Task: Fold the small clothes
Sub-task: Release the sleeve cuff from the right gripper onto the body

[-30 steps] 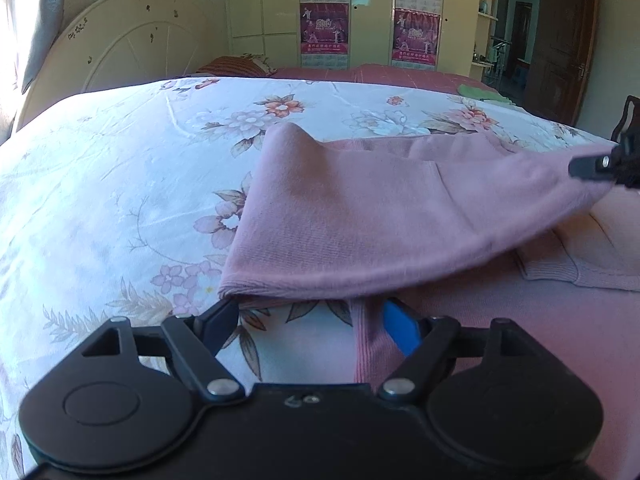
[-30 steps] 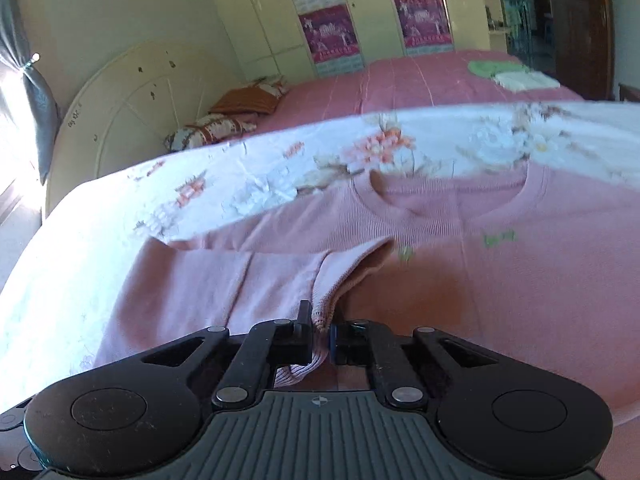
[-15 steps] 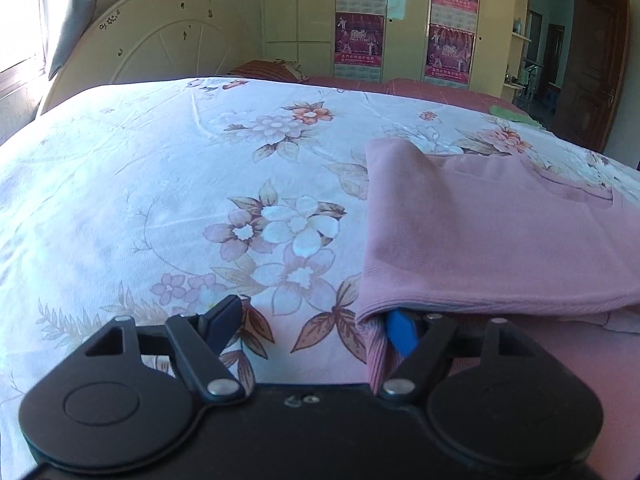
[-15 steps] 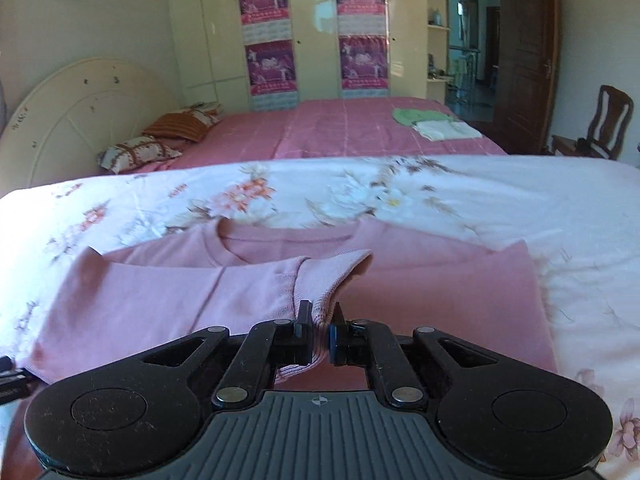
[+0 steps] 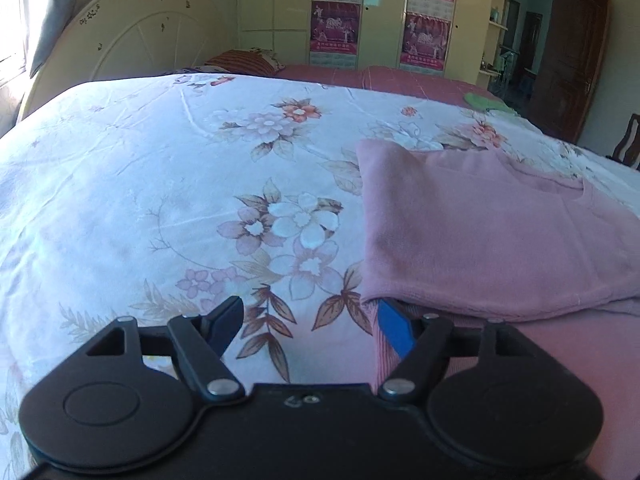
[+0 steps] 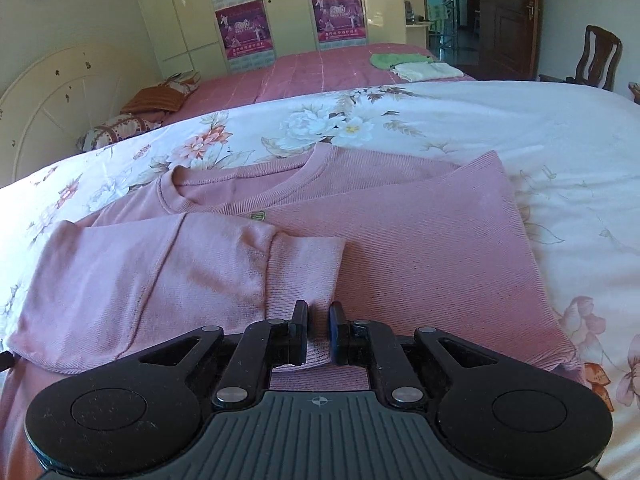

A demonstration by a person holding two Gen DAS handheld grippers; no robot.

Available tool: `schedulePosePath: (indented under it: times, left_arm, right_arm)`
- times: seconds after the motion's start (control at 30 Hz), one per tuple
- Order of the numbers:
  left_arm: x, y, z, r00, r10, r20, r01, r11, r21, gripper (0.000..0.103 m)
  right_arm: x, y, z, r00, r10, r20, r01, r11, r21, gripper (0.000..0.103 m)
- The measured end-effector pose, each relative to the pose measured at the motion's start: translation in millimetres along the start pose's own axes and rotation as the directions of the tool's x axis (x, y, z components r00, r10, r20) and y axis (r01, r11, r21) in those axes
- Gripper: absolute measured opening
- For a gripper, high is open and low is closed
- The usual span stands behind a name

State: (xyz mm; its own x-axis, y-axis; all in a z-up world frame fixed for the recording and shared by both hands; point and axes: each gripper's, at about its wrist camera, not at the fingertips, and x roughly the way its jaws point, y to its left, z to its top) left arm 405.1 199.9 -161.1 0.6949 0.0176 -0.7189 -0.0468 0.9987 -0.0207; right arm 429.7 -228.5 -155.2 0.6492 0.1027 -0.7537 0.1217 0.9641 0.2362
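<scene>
A pink knit sweater [image 6: 400, 248] lies flat on the floral bedsheet [image 6: 520, 132], neck away from me. Its left sleeve [image 6: 160, 264] is folded across the body, cuff [image 6: 304, 272] toward the middle. My right gripper [image 6: 318, 316] stands slightly apart, with the cuff's edge lying between its fingers. In the left wrist view the folded sleeve [image 5: 480, 232] lies to the right. My left gripper [image 5: 310, 320] is open wide and empty over the sheet [image 5: 160, 200], its right finger [image 5: 394, 328] at the sleeve's fold edge.
A second bed with a pink cover [image 6: 320, 68] holds folded green and white cloths [image 6: 412, 64] and pillows [image 6: 160, 96]. A cream headboard [image 5: 152, 40], wardrobe with posters [image 6: 280, 12], a door [image 6: 508, 12] and a wooden chair [image 6: 600, 56] stand behind.
The sleeve was carried across the sweater and laid down flat. My right gripper has opened a little on the cuff. My left gripper stayed open and the sleeve fold has settled beside it.
</scene>
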Motion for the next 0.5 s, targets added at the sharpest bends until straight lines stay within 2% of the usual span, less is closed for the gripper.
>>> schedulePosePath:
  times: [0.07,0.1,0.13,0.27,0.33,0.4,0.5]
  left_arm:
    - [-1,1,11,1.0,-0.011,0.009,0.012,1.0,-0.023,0.073]
    - [1,-1,18,1.0,-0.02,0.012,0.02,0.999,-0.029,0.073]
    - [4,-4,24,0.999,-0.033,0.014,0.033,0.999,-0.032,0.073]
    - [20,-30,46,0.997,-0.077,0.025,0.077,0.997,0.007,0.074]
    - [32,-44,54,0.996,-0.087,0.026,0.086,0.996,0.035,0.074]
    - [48,-55,61,0.995,-0.094,0.016,0.094,0.994,0.048,0.073]
    - [76,-57,73,0.995,-0.094,-0.025,0.093,0.996,-0.006,0.072]
  right_arm:
    - [0,-6,3,1.0,0.001,0.006,-0.001,0.999,0.04,0.025]
    - [2,-8,5,1.0,0.002,0.012,-0.003,0.998,0.062,0.053]
    - [3,-10,7,1.0,0.007,0.023,-0.009,0.997,0.079,0.07]
    - [15,-2,19,0.999,0.004,0.036,-0.007,0.998,0.068,0.069]
    - [25,2,25,1.0,0.005,0.028,-0.007,0.998,0.069,0.057]
    - [36,5,29,1.0,0.016,0.011,-0.017,0.997,0.081,0.05]
    - [47,8,28,1.0,0.008,-0.008,-0.007,0.997,0.072,0.044]
